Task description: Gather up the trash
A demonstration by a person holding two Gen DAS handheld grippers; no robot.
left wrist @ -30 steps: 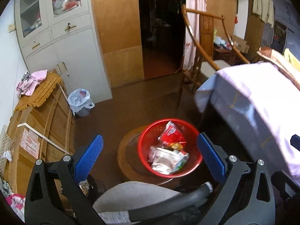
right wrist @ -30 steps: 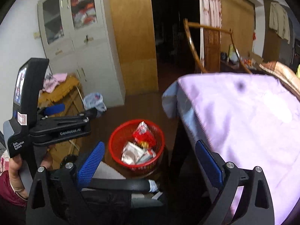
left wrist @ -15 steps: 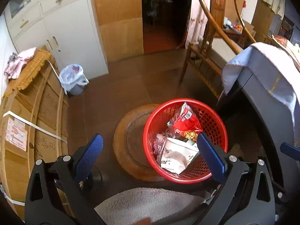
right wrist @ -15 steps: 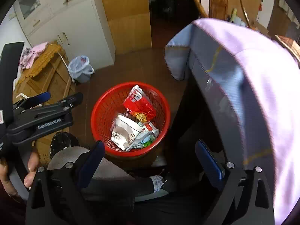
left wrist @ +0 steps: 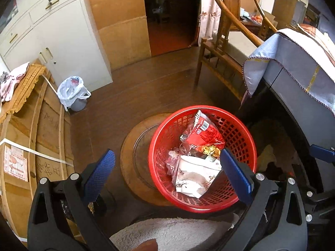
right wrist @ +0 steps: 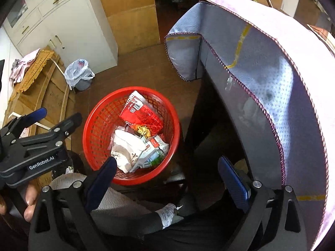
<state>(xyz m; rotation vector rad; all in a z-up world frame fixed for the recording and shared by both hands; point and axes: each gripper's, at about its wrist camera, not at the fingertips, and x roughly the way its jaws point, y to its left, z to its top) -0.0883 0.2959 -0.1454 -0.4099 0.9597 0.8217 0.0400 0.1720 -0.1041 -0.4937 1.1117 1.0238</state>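
We could not read the print on the red wrapper (right wrist: 144, 115) or the white packet (right wrist: 123, 152) in the red basket (left wrist: 247, 138); the lettering was too small. The left gripper's right finger (left wrist: 235, 172) covered part of the packet, and the litter beneath the top pieces was hidden. The table (right wrist: 272, 87) ran off the right edge, its underside lost in shadow. The room beyond the doorway (left wrist: 169, 14) was too dark to make out.
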